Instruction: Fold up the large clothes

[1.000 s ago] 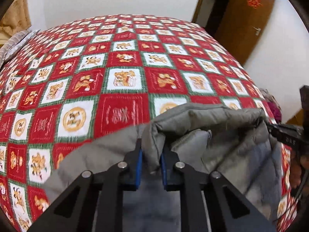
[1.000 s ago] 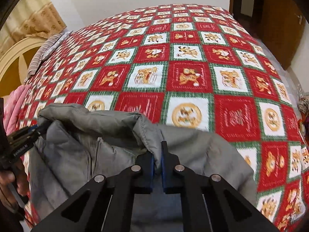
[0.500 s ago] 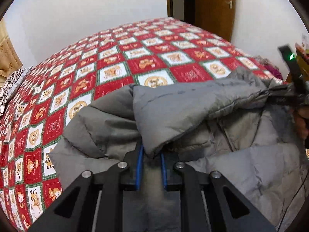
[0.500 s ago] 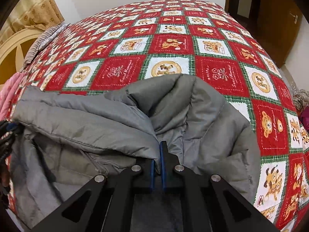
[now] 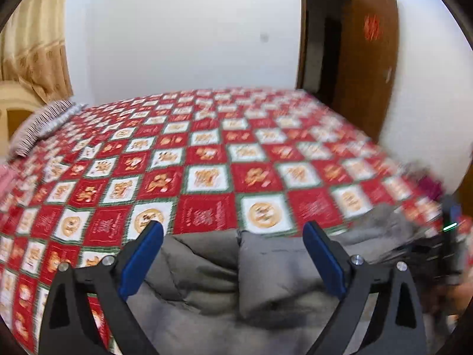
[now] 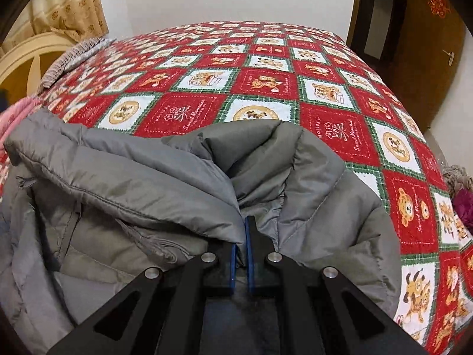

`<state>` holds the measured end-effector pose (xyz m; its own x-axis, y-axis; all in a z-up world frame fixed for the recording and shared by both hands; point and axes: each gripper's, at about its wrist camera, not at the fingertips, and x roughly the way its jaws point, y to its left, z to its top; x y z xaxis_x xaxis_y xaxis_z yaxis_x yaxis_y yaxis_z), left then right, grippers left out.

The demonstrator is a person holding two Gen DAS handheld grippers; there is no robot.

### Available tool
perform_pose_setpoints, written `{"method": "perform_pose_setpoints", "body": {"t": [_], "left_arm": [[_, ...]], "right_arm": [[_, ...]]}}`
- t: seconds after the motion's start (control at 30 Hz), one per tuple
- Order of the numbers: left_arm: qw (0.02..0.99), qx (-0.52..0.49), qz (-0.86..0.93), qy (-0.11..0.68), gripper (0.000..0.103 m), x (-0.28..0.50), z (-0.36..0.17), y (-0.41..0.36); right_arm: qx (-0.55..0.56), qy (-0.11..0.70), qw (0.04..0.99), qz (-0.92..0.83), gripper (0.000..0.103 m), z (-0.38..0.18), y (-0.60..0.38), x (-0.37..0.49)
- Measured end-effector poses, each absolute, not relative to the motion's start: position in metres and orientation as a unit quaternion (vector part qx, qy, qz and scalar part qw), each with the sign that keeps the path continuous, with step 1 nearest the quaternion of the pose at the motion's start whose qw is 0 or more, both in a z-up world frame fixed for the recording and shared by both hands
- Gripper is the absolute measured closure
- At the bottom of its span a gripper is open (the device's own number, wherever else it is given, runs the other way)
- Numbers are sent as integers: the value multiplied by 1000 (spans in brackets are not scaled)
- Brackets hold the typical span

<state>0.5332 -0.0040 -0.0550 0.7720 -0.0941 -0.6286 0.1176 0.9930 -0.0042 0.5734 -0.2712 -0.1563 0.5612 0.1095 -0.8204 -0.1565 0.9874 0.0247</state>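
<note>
A grey padded jacket (image 6: 142, 183) lies bunched on the near edge of a bed with a red, white and green patchwork quilt (image 6: 266, 68). My right gripper (image 6: 241, 230) is shut on a fold of the jacket, its blue pads pinching the grey cloth. In the left wrist view the jacket (image 5: 260, 272) lies below my left gripper (image 5: 233, 230), whose jaws are opening wide; the cloth sits under the gap and the blue pads (image 5: 142, 260) do not press on it. The right gripper's black frame (image 5: 443, 248) shows blurred at the far right.
A striped pillow (image 5: 41, 124) lies at the bed's left end by a cream headboard (image 6: 32, 56) and beige curtain (image 5: 32, 50). A brown wooden door (image 6: 431, 47) stands on the right. Pink cloth (image 6: 14, 115) lies left, purple cloth (image 6: 464, 204) right of the bed.
My left gripper has let go of the jacket fold, spread wide and tilted up toward the wall. The right gripper has sunk with its fold, and the jacket now rests lower on the quilt.
</note>
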Motion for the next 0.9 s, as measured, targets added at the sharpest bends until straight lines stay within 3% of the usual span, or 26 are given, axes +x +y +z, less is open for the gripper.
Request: {"method": "perform_pose_setpoints", "body": {"t": [0.2, 0.27, 0.33, 0.4, 0.73, 0.9], "left_arm": [[920, 70, -25, 384, 5, 537, -117, -14], [918, 59, -24, 392, 5, 536, -124, -11], [916, 54, -23, 396, 5, 535, -128, -10], [917, 54, -24, 395, 5, 535, -129, -10], [916, 95, -15, 389, 5, 531, -136, -24], [929, 58, -22, 366, 5, 525, -113, -23]], "right_arm": [[10, 449, 889, 90, 95, -150, -282, 565], [5, 443, 892, 93, 88, -145, -282, 560], [8, 435, 896, 83, 67, -133, -285, 552], [34, 416, 906, 77, 60, -114, -290, 541], [83, 349, 930, 83, 60, -53, -253, 562], [26, 426, 898, 105, 60, -99, -221, 591]]}}
